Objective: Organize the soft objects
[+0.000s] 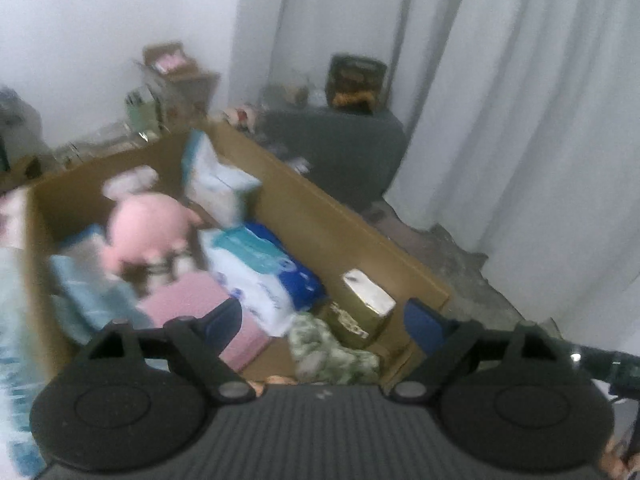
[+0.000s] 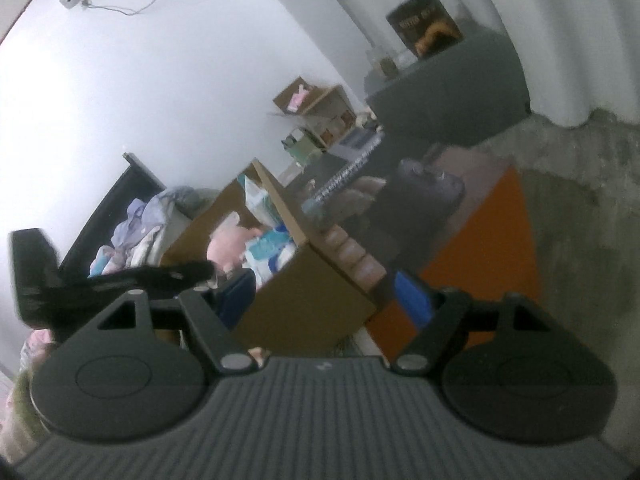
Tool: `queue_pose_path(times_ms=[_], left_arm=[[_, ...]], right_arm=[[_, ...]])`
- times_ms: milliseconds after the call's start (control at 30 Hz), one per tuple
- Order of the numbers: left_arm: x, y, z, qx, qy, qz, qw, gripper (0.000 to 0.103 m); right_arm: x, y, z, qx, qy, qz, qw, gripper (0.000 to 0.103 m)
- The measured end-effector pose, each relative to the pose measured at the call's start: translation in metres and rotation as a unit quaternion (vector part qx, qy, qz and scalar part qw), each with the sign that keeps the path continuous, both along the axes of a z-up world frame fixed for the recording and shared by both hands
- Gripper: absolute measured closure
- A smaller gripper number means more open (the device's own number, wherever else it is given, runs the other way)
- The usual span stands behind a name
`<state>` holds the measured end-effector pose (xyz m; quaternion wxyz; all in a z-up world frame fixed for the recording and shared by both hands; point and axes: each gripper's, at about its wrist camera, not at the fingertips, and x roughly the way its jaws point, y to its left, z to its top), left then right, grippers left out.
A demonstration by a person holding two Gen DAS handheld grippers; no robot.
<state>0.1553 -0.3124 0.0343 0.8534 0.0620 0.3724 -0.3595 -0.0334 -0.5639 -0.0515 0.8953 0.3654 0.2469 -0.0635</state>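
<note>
A large cardboard box (image 1: pixel 320 208) holds soft things: a pink plush toy (image 1: pixel 144 232), a folded pink cloth (image 1: pixel 200 300), blue towels (image 1: pixel 84 292), white-and-blue tissue packs (image 1: pixel 256 268), a green patterned cloth (image 1: pixel 328 348) and a gold box (image 1: pixel 366 300). My left gripper (image 1: pixel 324 320) is open and empty, above the box's near end. My right gripper (image 2: pixel 324 296) is open and empty, beside the same box (image 2: pixel 304 300), outside its near corner. The plush (image 2: pixel 230 246) shows inside. The left gripper's body (image 2: pixel 80 284) crosses the right wrist view at left.
White curtains (image 1: pixel 520 120) hang at right. A dark draped table (image 1: pixel 344 148) with a dark picture stands behind the box. Small cartons (image 1: pixel 176 76) sit against the wall. An orange mat (image 2: pixel 480 248) lies on the rough floor. Clothes (image 2: pixel 140 224) are piled on a bed.
</note>
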Motion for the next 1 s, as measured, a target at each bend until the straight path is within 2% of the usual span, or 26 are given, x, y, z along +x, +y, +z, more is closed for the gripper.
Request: queue_pose_path(times_ms=[167, 333, 400, 500, 667, 767, 900, 933, 1000], left_arm=[[-0.030, 0.056, 0.031, -0.024, -0.038, 0.033, 0.9984, 0.010], [-0.069, 0.119, 0.049, -0.033, -0.075, 0.091, 0.9925, 0.004], [-0.084, 0.141, 0.050, -0.032, -0.100, 0.133, 0.9856, 0.000], [-0.104, 0.170, 0.043, -0.015, -0.129, 0.217, 0.9674, 0.000], [-0.117, 0.205, 0.019, 0.023, -0.089, 0.322, 0.9423, 0.000], [-0.123, 0.217, 0.007, 0.040, -0.067, 0.363, 0.9286, 0.000], [-0.133, 0.227, -0.004, 0.018, -0.050, 0.376, 0.9250, 0.000], [-0.135, 0.228, -0.005, 0.008, -0.043, 0.375, 0.9260, 0.000], [-0.140, 0.230, -0.007, -0.024, -0.041, 0.354, 0.9340, 0.000]], right_arm=[[0.003, 0.019, 0.003, -0.014, -0.008, 0.018, 1.000, 0.026], [0.000, 0.044, 0.019, -0.033, -0.033, 0.040, 0.998, 0.025], [0.001, 0.059, 0.025, -0.040, -0.041, 0.059, 0.997, 0.025], [0.007, 0.085, 0.034, -0.052, -0.051, 0.097, 0.993, 0.025], [0.020, 0.136, 0.051, -0.099, -0.054, 0.165, 0.980, 0.025], [0.024, 0.167, 0.055, -0.128, -0.047, 0.198, 0.971, 0.025], [0.029, 0.200, 0.054, -0.137, -0.033, 0.237, 0.961, 0.025], [0.029, 0.208, 0.053, -0.139, -0.027, 0.244, 0.959, 0.025], [0.030, 0.219, 0.050, -0.141, -0.014, 0.256, 0.956, 0.025]])
